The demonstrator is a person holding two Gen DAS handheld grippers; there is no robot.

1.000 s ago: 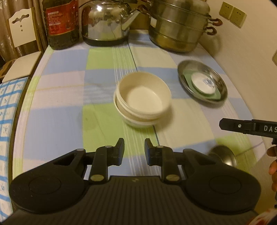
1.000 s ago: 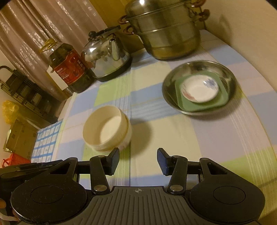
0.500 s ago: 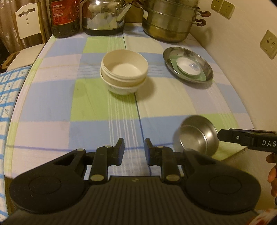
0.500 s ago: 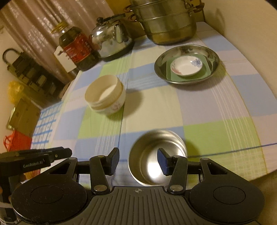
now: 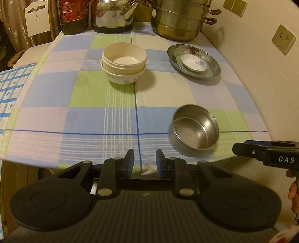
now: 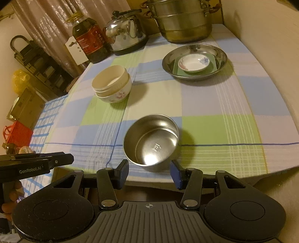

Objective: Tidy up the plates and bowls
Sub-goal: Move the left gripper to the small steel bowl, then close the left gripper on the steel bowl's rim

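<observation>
A steel bowl (image 5: 194, 131) stands alone near the table's front edge; it also shows in the right wrist view (image 6: 151, 142). A stack of cream bowls (image 5: 123, 62) sits mid-table, also in the right wrist view (image 6: 111, 84). A steel plate (image 5: 193, 60) at the right holds a green square dish and a small white saucer (image 6: 193, 62). My left gripper (image 5: 145, 160) is open and empty, off the front edge. My right gripper (image 6: 149, 172) is open and empty, just short of the steel bowl.
A steel steamer pot (image 5: 180, 18), a kettle (image 5: 112, 15) and an oil bottle (image 5: 73, 15) line the table's back edge. A wall with sockets (image 5: 284, 39) runs along the right. A white chair (image 5: 36, 18) and a side surface stand at the left.
Both grippers have pulled back towards the front edge of the table, so the steel bowl has come into view. Neither has taken hold of anything.
</observation>
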